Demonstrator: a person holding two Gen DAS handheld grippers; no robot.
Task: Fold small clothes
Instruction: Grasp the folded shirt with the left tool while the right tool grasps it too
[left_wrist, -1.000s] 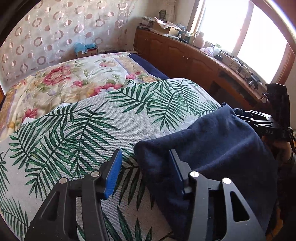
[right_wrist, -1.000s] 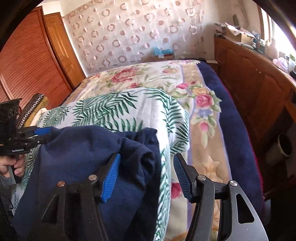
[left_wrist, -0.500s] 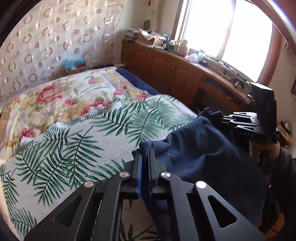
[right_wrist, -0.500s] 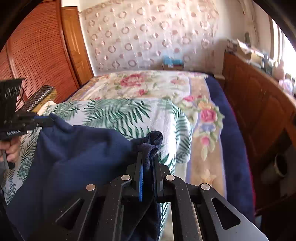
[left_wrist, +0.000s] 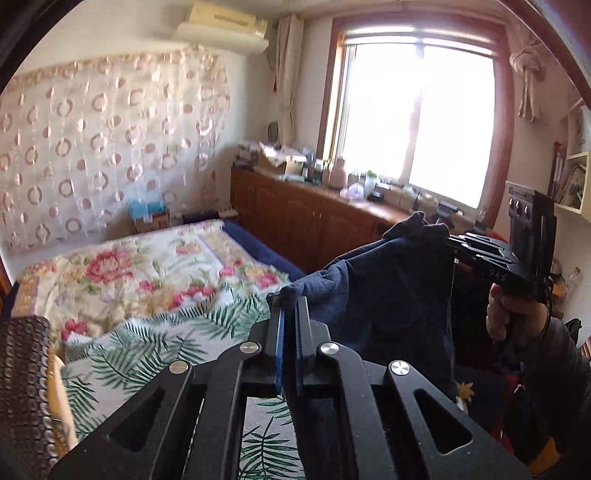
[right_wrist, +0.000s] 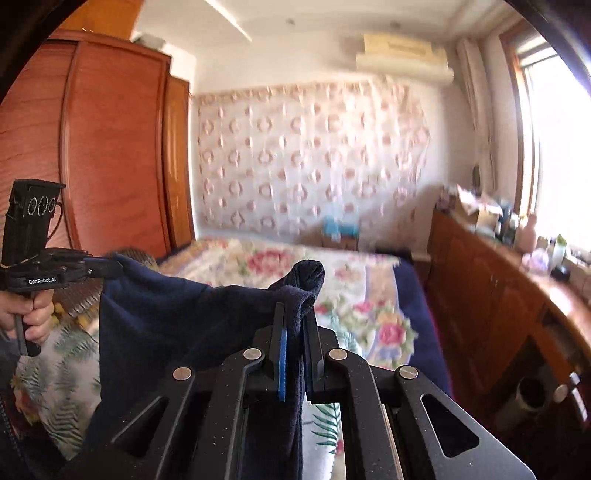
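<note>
Since a second ago, both hand-held grippers have gone from wide open to clamped on the dark blue garment and have raised it off the bed. The left hand-held gripper pinches one bunched top corner between its blue pads. The right hand-held gripper pinches the opposite corner, with a tuft of cloth standing above its jaws.

Position of the garment: it hangs in the air between the two hand-held grippers, its upper edge stretched from one to the other, above the near end of the bed over the palm-leaf sheet.

Judgement: pick-up is complete. The garment is spread and ready to be laid flat for the first fold.

Count:
- Garments held: one.
- Hand-held grippers: two, each held by one hand.
- Beds: one.
- Palm-leaf sheets: one.
</note>
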